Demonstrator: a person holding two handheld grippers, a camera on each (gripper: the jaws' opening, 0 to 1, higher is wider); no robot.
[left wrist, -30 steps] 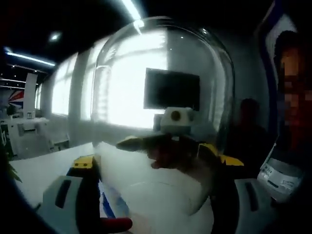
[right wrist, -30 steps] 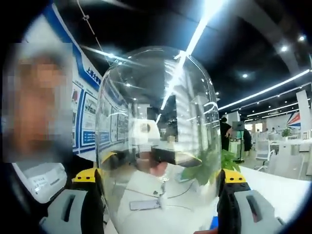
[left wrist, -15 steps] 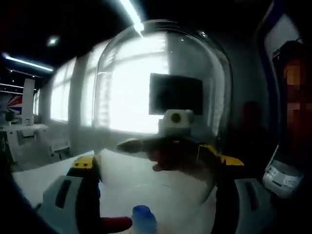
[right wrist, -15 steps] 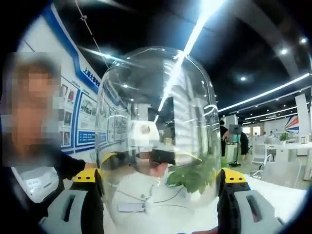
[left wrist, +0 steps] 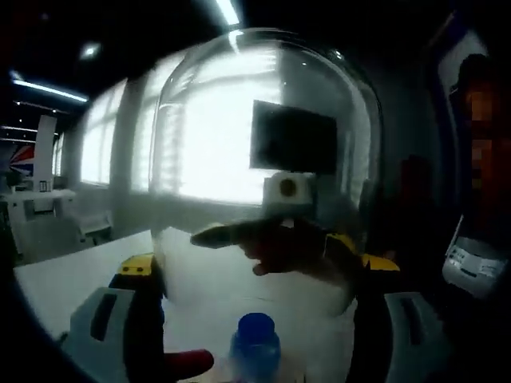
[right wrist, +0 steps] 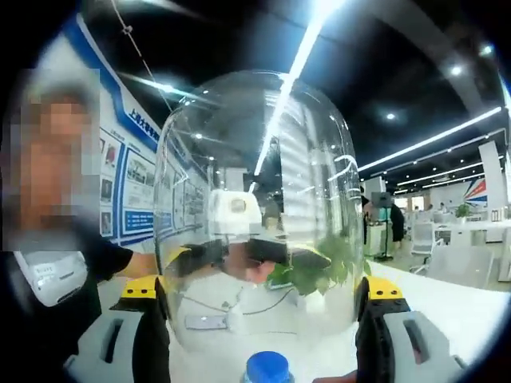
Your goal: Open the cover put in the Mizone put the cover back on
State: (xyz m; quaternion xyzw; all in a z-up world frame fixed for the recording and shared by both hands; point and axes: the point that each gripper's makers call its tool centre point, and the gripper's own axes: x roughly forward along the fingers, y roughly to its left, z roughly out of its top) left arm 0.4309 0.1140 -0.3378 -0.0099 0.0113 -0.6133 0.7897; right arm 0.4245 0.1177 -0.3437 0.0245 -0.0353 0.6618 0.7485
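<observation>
Glass dome (left wrist: 263,159) held aloft, clamped between left gripper (left wrist: 255,335) and right gripper (right wrist: 259,335), each closed against its wall. Blue-capped bottle (right wrist: 267,369) seen beneath dome's open rim, above white table (right wrist: 447,295).

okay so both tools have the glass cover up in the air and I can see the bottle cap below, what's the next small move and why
Probably lower the cover straight down over the bottle. Both the left tool and the right tool grip the dome from opposite sides, and the blue cap sits just under its open rim, roughly centred in both views. Keep it level so the rim clears the cap.
</observation>
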